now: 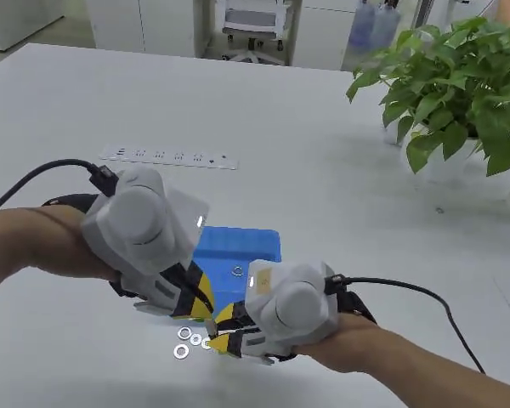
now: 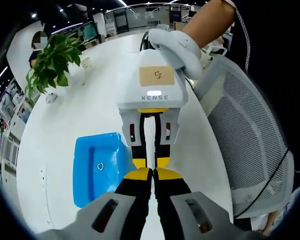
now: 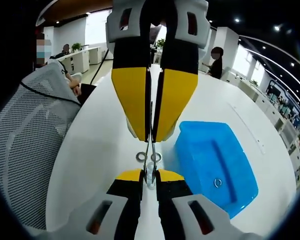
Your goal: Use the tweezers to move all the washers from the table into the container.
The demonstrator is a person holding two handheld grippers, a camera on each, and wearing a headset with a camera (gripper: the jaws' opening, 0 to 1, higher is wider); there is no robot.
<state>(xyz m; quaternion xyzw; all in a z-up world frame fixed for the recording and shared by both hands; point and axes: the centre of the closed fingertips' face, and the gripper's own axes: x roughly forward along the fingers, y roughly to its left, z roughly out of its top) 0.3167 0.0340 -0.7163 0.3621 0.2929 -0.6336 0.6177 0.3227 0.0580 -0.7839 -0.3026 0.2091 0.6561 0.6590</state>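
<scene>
left gripper (image 2: 152,175): jaws sitting nearly together; can't tell if it's pinching anything
washers on table (image 1: 184,333): counting three, maybe a fourth, lying just beside the container
container (image 1: 238,242): holding one washer (image 1: 237,271)
right gripper (image 3: 150,176): clamping the tweezers (image 3: 151,150), tips reaching among the loose washers
step: going for a pickup, I reckon; it's needing tips straddling one rim, then a gentle squeeze

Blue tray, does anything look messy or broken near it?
Nothing stands out. The blue plastic container sits flat on the white table, one small metal washer lies inside it, and the other washers lie flat near it.
</scene>
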